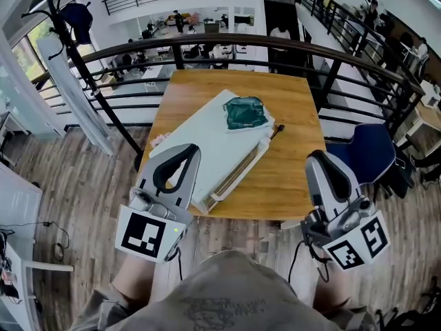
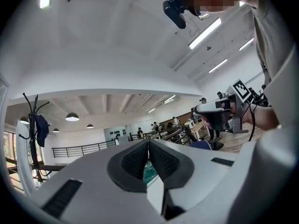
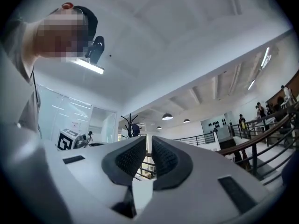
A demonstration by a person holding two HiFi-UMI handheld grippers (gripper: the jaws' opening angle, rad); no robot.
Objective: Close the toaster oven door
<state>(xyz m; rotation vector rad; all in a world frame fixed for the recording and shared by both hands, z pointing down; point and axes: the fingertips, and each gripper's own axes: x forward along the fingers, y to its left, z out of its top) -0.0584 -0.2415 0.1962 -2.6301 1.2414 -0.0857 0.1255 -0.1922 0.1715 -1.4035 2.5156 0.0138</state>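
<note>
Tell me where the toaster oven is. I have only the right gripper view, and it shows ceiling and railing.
Observer: The white toaster oven sits on the wooden table, straight ahead of the person in the head view.
Operator: Report what is on it.
Observer: A crumpled teal item lies on its top, toward the far end.
Operator: Check the left gripper.
Observer: The left gripper has its jaws together, with nothing between them.
</note>
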